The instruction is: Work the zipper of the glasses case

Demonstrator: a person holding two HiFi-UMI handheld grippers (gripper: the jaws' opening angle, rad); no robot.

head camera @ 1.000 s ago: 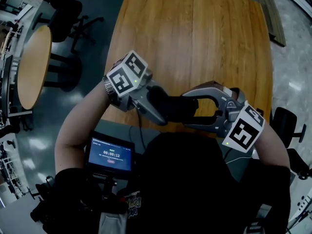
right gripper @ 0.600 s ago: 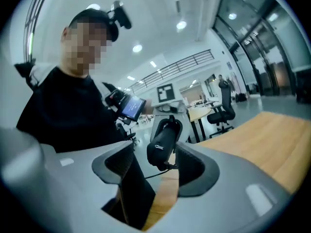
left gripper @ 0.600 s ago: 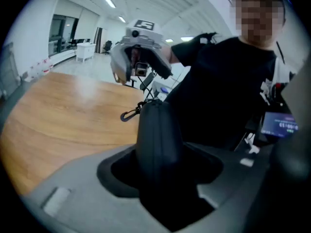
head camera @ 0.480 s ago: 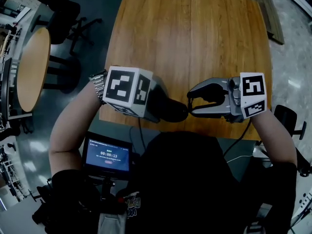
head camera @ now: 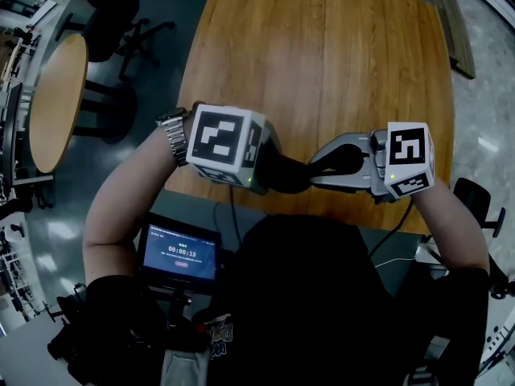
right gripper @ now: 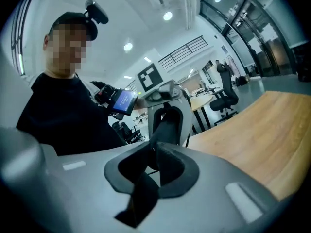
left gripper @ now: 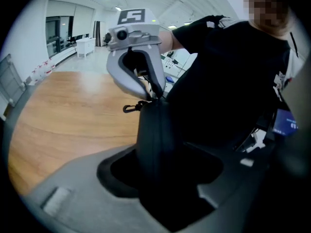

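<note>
My left gripper (head camera: 269, 171) is shut on the black glasses case (head camera: 291, 178), which I hold in the air above the near edge of the wooden table (head camera: 322, 63). In the left gripper view the case (left gripper: 153, 135) stands up between the jaws, and a small clasp (left gripper: 129, 108) hangs at its far end. My right gripper (head camera: 315, 167) faces it from the right with its jaws closing. Its tips meet at the case's end (right gripper: 167, 125), pinching the zipper pull, which is itself too small and dark to make out.
A tablet (head camera: 182, 254) with a lit screen hangs at the person's chest. A round side table (head camera: 52, 103) and office chairs (head camera: 113, 14) stand on the floor to the left. A black chair (head camera: 475, 203) is at the right.
The right gripper's jaws have narrowed from wide open to nearly together at the case's end. Both grippers turned and levelled out, and the case now points straight at the right gripper.
</note>
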